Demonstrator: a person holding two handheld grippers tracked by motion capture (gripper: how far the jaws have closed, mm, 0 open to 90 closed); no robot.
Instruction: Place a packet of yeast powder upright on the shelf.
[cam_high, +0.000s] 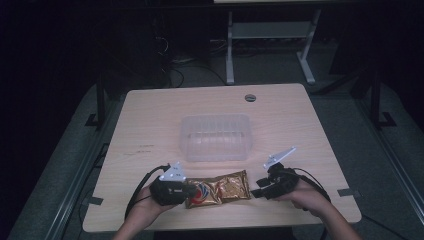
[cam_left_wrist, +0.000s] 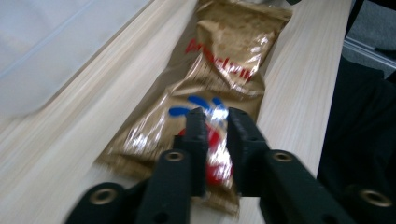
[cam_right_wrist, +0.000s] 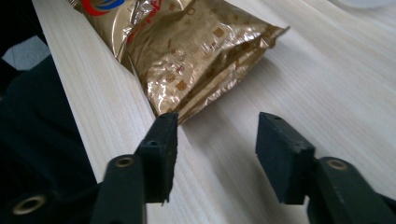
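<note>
From above, we see the gold packet (cam_high: 219, 188) lying on the desk (cam_high: 150, 125) near its front edge, long axis running between the two grippers. In the left gripper view, the left gripper (cam_left_wrist: 216, 122) has its jaws pinched on the packet's end, though blurred. In the right gripper view, the right gripper (cam_right_wrist: 215, 135) has its jaws apart and empty, with the packet's other end just ahead.
</note>
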